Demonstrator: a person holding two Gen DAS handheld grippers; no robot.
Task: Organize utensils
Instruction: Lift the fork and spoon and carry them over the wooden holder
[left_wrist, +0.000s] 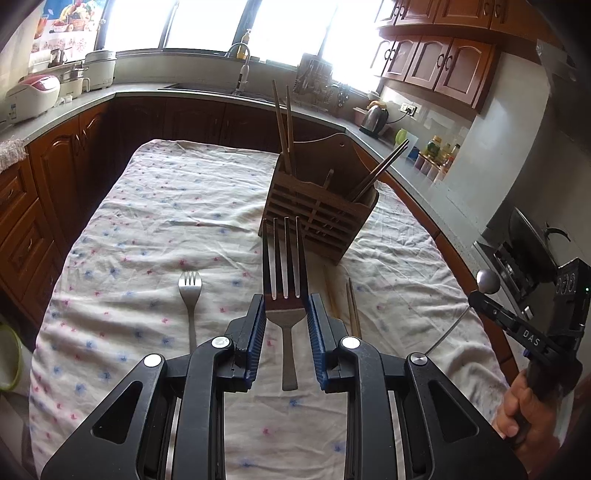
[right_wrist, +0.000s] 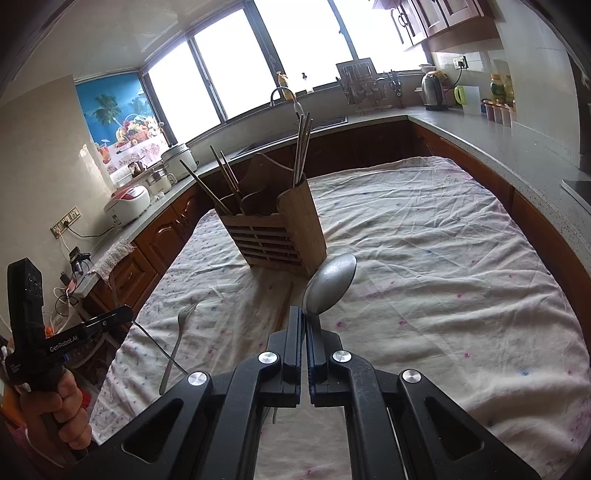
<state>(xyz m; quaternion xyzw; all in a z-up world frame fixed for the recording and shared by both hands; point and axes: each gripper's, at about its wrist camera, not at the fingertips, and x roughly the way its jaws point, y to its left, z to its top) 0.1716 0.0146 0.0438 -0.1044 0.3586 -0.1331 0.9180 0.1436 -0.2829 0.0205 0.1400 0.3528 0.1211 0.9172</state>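
Across the cloth-covered worktop (left_wrist: 166, 206), chopsticks already stand in the wooden holder (left_wrist: 317, 206) (one fork (left_wrist: 190, 291) and chopsticks (left_wrist: 352, 310) still lie loose), while the left gripper (left_wrist: 286, 321) pinches a fork (left_wrist: 285, 266) and the right gripper (right_wrist: 304, 328), fingers shut, holds a spoon (right_wrist: 330, 284).

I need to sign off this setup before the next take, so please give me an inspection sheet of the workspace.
Surface: table under a wrinkled floral cloth.
Job's things: wooden utensil holder with chopsticks standing in it; one fork and a pair of chopsticks lying on the cloth.
Clutter: nothing seen on the cloth.
Grippers: left gripper shut on a fork; right gripper shut on a spoon.
Cables: kettle cord and a plugged charger lead on the counters.
Surroundings: kitchen counters, sink, rice cookers, kettle, windows.
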